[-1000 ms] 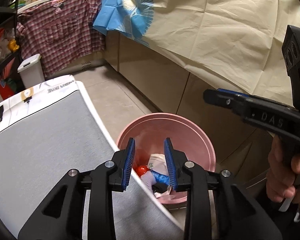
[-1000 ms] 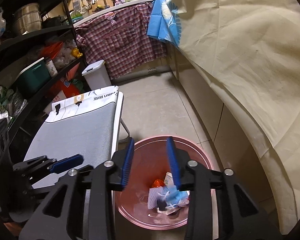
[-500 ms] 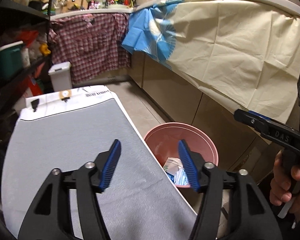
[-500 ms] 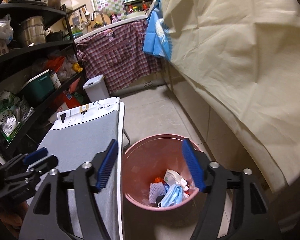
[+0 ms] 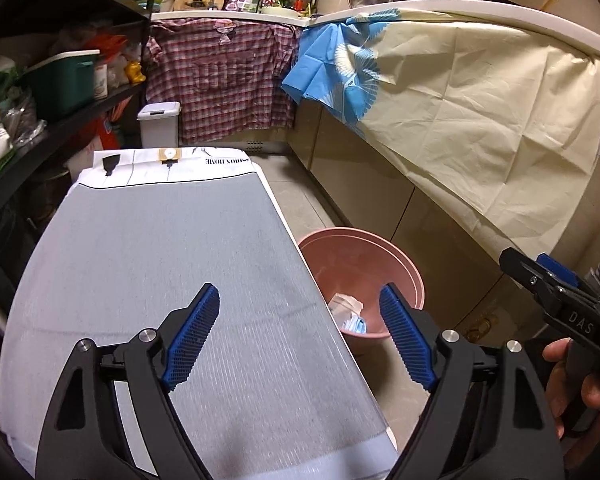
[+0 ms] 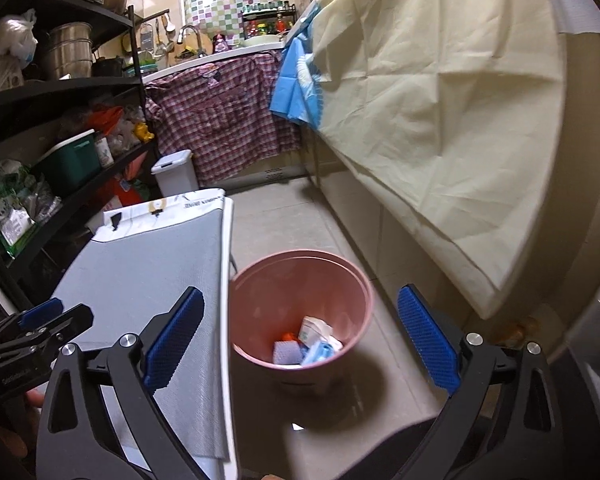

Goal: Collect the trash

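A pink bin point(image 6: 300, 312) stands on the floor beside the grey-topped table point(image 5: 160, 280). Trash point(image 6: 308, 342) lies in its bottom: white wrappers, a blue mask, something orange. It also shows in the left wrist view point(image 5: 360, 276), partly hidden by the table edge. My left gripper point(image 5: 300, 336) is open and empty above the table's right edge. My right gripper point(image 6: 300, 344) is open and empty above the bin. The right gripper also shows at the right of the left wrist view point(image 5: 556, 288), and the left gripper at the lower left of the right wrist view point(image 6: 40, 320).
Kitchen cabinets draped with a cream sheet point(image 5: 480, 112) run along the right. A plaid shirt point(image 5: 220, 80) hangs at the back. A small white lidded bin point(image 5: 159, 124) stands beyond the table. Black shelves point(image 6: 40, 140) full of goods line the left.
Both grippers have opened wide and lifted up and back from the bin. The left one has moved left over the table. The trash lies in the bin.
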`<action>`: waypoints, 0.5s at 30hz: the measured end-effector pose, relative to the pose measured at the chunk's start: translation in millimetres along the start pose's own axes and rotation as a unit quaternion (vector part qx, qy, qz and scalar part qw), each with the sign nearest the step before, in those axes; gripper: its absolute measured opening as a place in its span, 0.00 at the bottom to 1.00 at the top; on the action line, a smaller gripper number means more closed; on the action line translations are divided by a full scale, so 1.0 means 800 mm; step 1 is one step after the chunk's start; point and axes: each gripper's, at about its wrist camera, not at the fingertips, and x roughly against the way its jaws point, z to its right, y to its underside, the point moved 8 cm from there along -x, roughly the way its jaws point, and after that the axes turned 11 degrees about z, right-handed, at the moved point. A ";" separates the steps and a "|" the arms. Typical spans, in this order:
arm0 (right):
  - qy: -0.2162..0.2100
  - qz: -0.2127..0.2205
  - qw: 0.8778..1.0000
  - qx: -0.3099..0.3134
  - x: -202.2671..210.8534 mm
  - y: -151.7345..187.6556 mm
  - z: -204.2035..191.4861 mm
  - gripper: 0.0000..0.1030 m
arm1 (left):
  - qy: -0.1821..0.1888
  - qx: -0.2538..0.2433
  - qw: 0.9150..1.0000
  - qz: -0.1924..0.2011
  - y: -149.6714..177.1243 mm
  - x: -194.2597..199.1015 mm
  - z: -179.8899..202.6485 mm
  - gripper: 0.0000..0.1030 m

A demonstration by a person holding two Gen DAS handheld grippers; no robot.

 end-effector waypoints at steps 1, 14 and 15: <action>0.003 0.002 1.000 0.003 0.005 0.002 0.000 0.93 | 0.003 -0.004 1.000 0.000 0.004 0.002 0.004 0.78; 0.028 0.013 0.998 0.056 0.010 0.012 -0.016 0.94 | 0.005 -0.016 1.000 -0.019 0.037 0.003 0.023 0.78; 0.029 0.011 0.998 0.057 0.009 0.014 -0.016 0.94 | 0.005 -0.020 1.000 -0.018 0.038 0.003 0.024 0.78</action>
